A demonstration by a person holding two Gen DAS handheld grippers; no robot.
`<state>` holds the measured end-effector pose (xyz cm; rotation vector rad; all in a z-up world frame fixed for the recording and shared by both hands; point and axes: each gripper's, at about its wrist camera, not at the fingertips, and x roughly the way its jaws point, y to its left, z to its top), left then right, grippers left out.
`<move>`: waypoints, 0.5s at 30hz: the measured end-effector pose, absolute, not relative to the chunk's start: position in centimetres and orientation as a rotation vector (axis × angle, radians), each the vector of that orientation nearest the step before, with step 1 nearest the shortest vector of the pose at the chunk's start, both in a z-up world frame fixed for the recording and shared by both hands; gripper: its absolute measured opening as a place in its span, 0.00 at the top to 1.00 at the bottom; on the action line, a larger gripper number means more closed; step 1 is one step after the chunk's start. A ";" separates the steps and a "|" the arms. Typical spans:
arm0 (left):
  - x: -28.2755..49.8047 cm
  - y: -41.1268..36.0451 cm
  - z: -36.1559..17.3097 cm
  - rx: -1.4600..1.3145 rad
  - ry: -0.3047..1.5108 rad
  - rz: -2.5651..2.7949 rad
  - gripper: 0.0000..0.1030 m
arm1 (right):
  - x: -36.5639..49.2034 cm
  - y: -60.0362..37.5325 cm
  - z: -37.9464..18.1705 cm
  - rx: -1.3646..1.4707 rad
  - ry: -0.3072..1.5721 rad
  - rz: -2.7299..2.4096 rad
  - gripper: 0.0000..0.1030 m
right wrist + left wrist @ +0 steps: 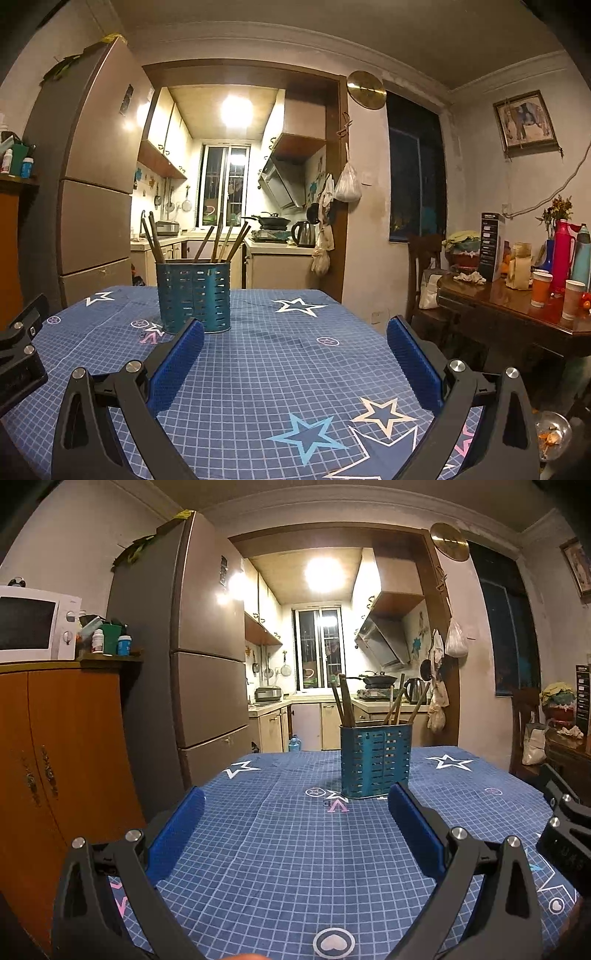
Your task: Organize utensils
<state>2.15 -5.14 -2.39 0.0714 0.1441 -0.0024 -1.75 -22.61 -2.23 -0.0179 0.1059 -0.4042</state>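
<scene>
A blue perforated metal utensil holder (pixel 375 760) stands upright on the table with several brown chopsticks (pixel 345 701) sticking out of it. It also shows in the right wrist view (pixel 194 297), with its chopsticks (pixel 218 240). My left gripper (pixel 295 801) is open and empty, low over the tablecloth, short of the holder. My right gripper (pixel 295 332) is open and empty, to the right of the holder. The right gripper's body (pixel 565 830) shows at the right edge of the left wrist view, the left gripper's body (pixel 18 354) at the left edge of the right wrist view.
The table carries a blue checked cloth with stars (pixel 280 849). A fridge (pixel 184 657) and an orange cabinet (pixel 55 760) with a microwave (pixel 33 627) stand to the left. A dark wooden side table (pixel 517 314) with cups, flasks and a box stands to the right.
</scene>
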 end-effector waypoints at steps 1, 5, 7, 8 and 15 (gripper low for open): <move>2.1 -5.1 -2.4 0.073 0.142 -0.003 0.07 | -1.7 -22.5 -2.2 -0.023 0.108 -0.402 0.04; 2.1 -4.8 -2.3 0.071 0.140 0.001 0.07 | -1.5 -22.0 -2.3 -0.029 0.110 -0.394 0.04; 2.1 -4.6 -2.4 0.071 0.139 0.004 0.07 | -1.5 -22.1 -2.3 -0.018 0.113 -0.393 0.04; 2.2 -4.4 -2.4 0.074 0.141 0.003 0.07 | -1.6 -22.2 -2.3 -0.017 0.112 -0.394 0.04; 2.9 -2.9 -2.3 0.062 0.187 -0.019 0.07 | -1.6 -22.7 -2.3 -0.010 0.132 -0.371 0.04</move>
